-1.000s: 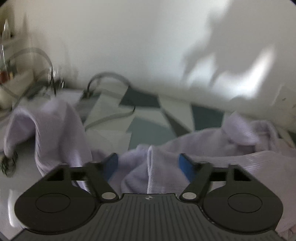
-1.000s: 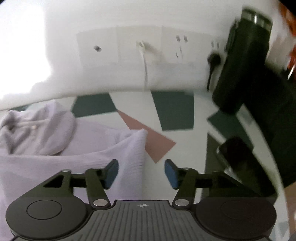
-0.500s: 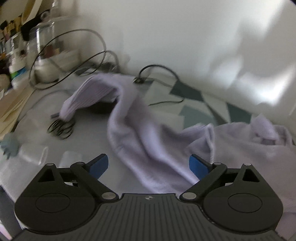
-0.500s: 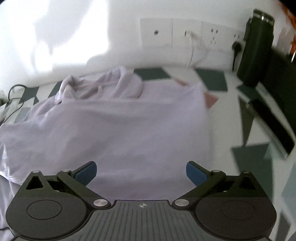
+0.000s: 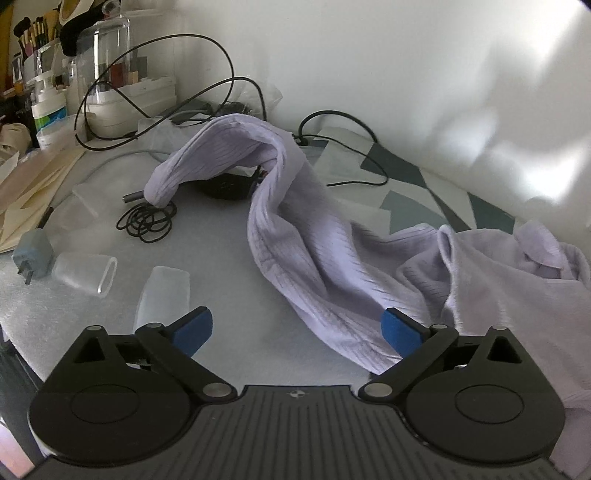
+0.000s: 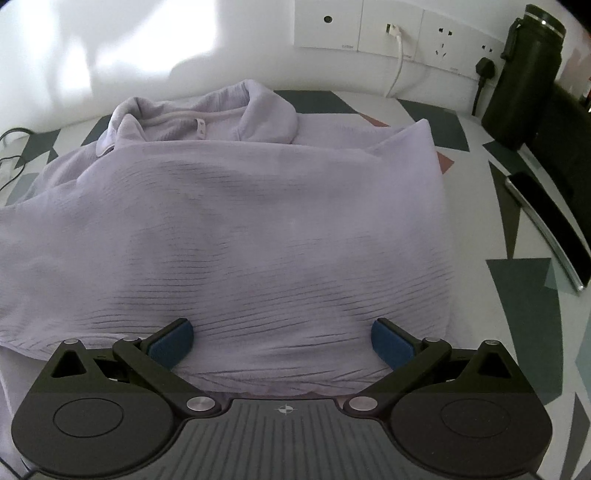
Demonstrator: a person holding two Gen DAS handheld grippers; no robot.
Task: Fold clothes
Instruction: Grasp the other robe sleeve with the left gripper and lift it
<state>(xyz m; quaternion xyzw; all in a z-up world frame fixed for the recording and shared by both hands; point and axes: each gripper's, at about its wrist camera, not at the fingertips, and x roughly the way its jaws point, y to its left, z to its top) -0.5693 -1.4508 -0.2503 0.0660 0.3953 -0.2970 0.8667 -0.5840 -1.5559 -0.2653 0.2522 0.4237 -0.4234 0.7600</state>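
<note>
A lavender ribbed hooded sweater lies on the patterned table. In the right wrist view its folded body (image 6: 240,221) spreads wide, with the hood (image 6: 207,122) at the far side. My right gripper (image 6: 282,332) is open just over the near fold, its pads not pressing the cloth. In the left wrist view one sleeve (image 5: 295,221) trails away to the left over a dark object, cuff (image 5: 166,184) hanging down. My left gripper (image 5: 295,325) is opening its jaws; the sleeve's near end lies beside the right pad, and nothing is gripped.
Left of the sleeve are black cables (image 5: 166,92), a coil of hair ties (image 5: 147,221), two clear plastic caps (image 5: 86,273), a blue-grey plug (image 5: 33,254) and jars (image 5: 107,55). On the right stand a dark flask (image 6: 528,70), wall sockets (image 6: 399,29) and a flat dark device (image 6: 546,229).
Both grippers let go of the lavender cloth and opened wide. They drew back from the wall, leaving the body folded flat and the sleeve draped to the left.
</note>
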